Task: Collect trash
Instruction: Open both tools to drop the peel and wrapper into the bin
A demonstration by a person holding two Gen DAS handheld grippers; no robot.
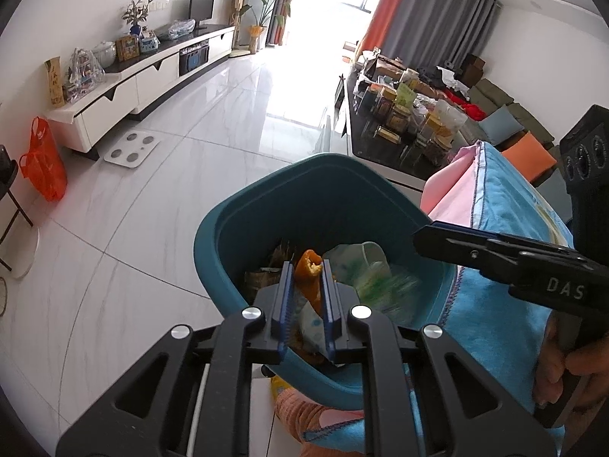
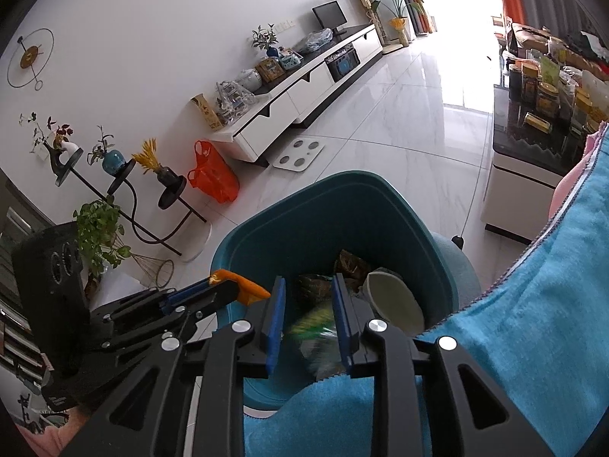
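Note:
A teal trash bin (image 1: 224,236) (image 2: 266,209) stands right below both grippers. Inside lie a white cup (image 1: 371,253) (image 2: 396,301) and brown scraps (image 2: 350,262). My left gripper (image 1: 308,270) (image 2: 224,289) hangs over the bin's near rim, shut on a piece of orange peel (image 1: 309,266) (image 2: 249,288). My right gripper (image 2: 308,304) (image 1: 420,240) hovers over the bin's right side with its pads apart. A green and white wrapper (image 2: 316,323) (image 1: 384,285) shows blurred below them, inside the bin, touching neither pad.
A blue towel (image 1: 506,228) (image 2: 552,304) over a pink cloth (image 1: 449,190) drapes beside the bin. A hand (image 1: 563,373) holds the right gripper. On the white tile floor are a scale (image 2: 298,154), an orange bag (image 2: 213,177), a plant stand (image 2: 167,190), a TV cabinet (image 2: 289,106) and a cluttered table (image 1: 403,122).

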